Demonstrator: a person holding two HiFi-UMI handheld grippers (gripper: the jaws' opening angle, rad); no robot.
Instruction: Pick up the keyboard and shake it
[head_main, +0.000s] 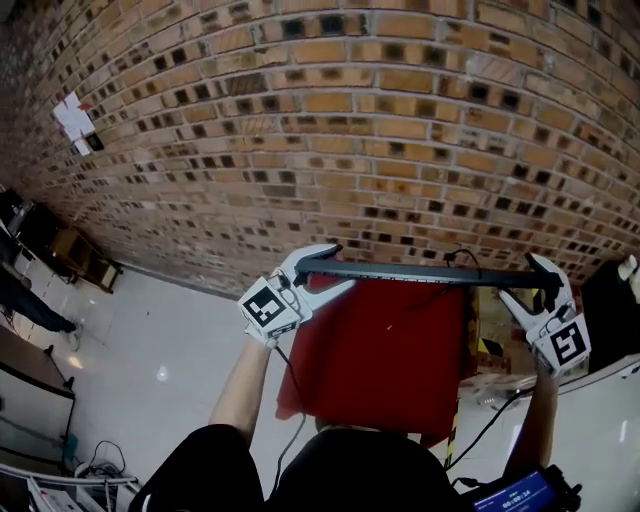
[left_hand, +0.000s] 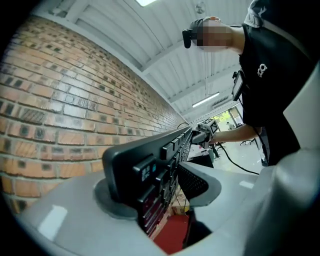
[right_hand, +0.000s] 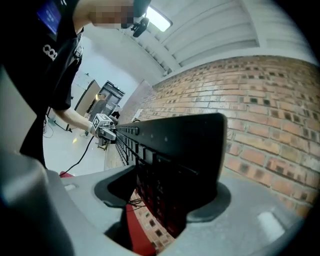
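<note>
A black keyboard (head_main: 420, 272) hangs level in the air in front of the brick wall, seen edge-on in the head view. My left gripper (head_main: 325, 265) is shut on its left end, my right gripper (head_main: 535, 280) on its right end. In the left gripper view the keyboard (left_hand: 150, 160) stands on edge between the jaws, its back against one pad and its keys facing the other, and it runs away to the right gripper (left_hand: 207, 131). The right gripper view shows the keyboard (right_hand: 180, 145) the same way, with the left gripper (right_hand: 102, 125) at its far end.
Below the keyboard is a red-covered table (head_main: 390, 350). The brick wall (head_main: 350, 130) rises close behind it. A black cable (head_main: 292, 400) hangs down from the left gripper. A white table (head_main: 610, 420) stands at the right, and a wooden chair (head_main: 85, 260) at the far left.
</note>
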